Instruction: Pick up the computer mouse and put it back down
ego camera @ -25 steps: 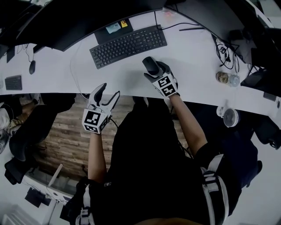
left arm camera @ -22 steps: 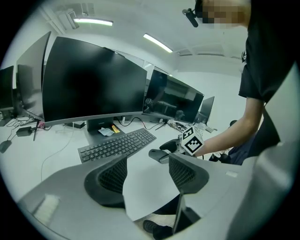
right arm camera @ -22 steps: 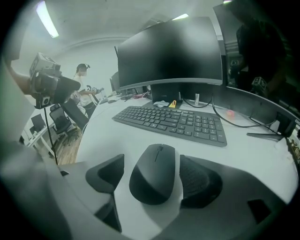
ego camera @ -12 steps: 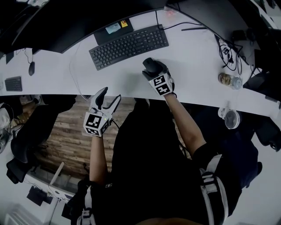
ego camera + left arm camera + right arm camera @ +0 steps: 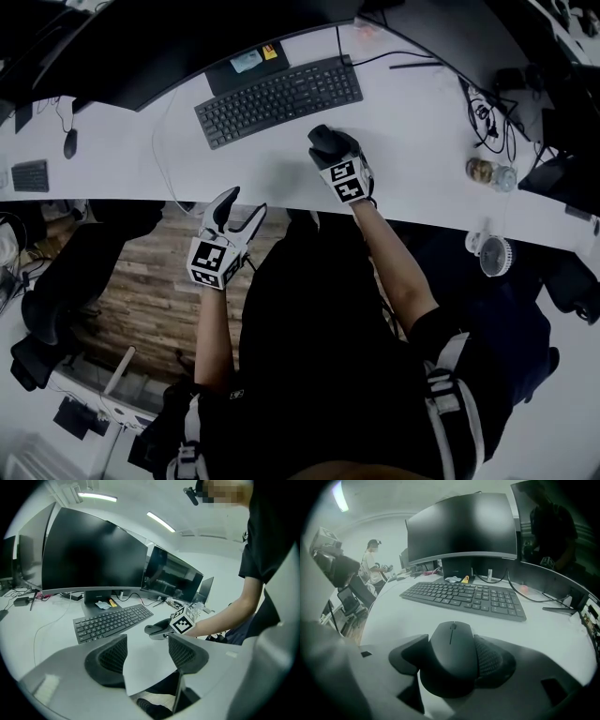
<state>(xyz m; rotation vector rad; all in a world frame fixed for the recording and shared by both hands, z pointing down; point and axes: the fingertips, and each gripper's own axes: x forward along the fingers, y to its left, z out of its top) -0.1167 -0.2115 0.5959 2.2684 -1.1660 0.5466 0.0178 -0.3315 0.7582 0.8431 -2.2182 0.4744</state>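
The black computer mouse (image 5: 451, 641) lies on the white desk (image 5: 422, 122) just in front of the keyboard's right end. My right gripper (image 5: 452, 657) is down over it, one jaw against each side; the jaws have just been closing with the mouse between them. In the head view the mouse (image 5: 322, 138) sticks out beyond the right gripper (image 5: 330, 152). My left gripper (image 5: 242, 204) hovers at the desk's front edge, open with nothing between its fingers (image 5: 108, 660). In the left gripper view it looks across the desk toward the right gripper.
A black keyboard (image 5: 278, 97) lies behind the mouse, under a curved monitor (image 5: 461, 527). A second mouse (image 5: 68, 142) and a small keypad (image 5: 28, 175) sit far left. A jar (image 5: 480, 169), cables (image 5: 483, 112) and a small fan (image 5: 491, 251) are at the right.
The right gripper has settled a little lower over the mouse and its jaws have narrowed onto its sides. The left gripper has stayed nearly where it was.
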